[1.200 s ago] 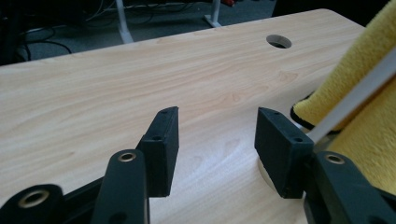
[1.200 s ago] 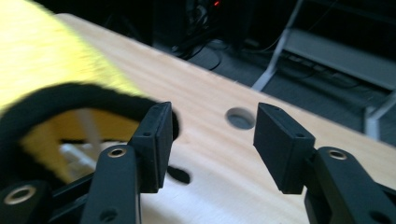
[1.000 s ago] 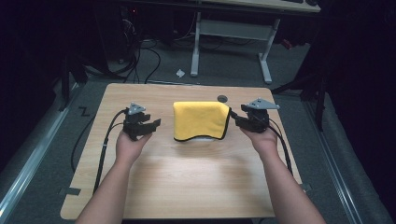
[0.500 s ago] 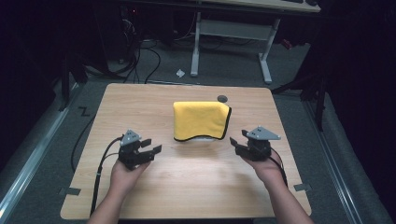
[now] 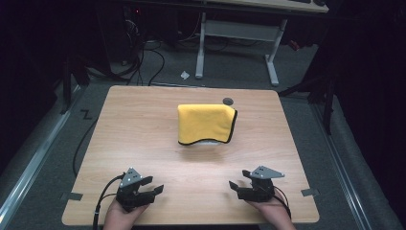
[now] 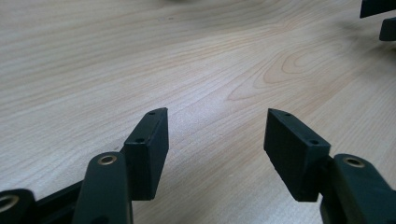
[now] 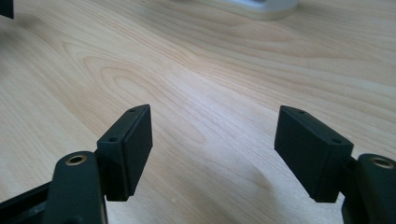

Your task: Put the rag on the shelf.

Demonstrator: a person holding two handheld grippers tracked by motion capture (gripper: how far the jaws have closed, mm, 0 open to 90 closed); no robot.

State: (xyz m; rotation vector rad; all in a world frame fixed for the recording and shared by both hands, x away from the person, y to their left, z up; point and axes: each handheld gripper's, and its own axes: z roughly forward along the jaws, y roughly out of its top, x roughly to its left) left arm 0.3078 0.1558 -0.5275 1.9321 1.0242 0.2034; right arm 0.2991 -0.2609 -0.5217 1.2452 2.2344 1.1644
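Cloth (image 5: 206, 123) lies folded mid-table; both grippers, left (image 5: 152, 190) and right (image 5: 235, 186), jaws just spreading wide and empty — looks finished.

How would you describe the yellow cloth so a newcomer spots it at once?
Start at the wooden table and look to its middle, toward the far edge. The folded yellow cloth lies there, with a small dark round disc just beyond it. It is the one bright, soft thing, trimmed with a dark edge.
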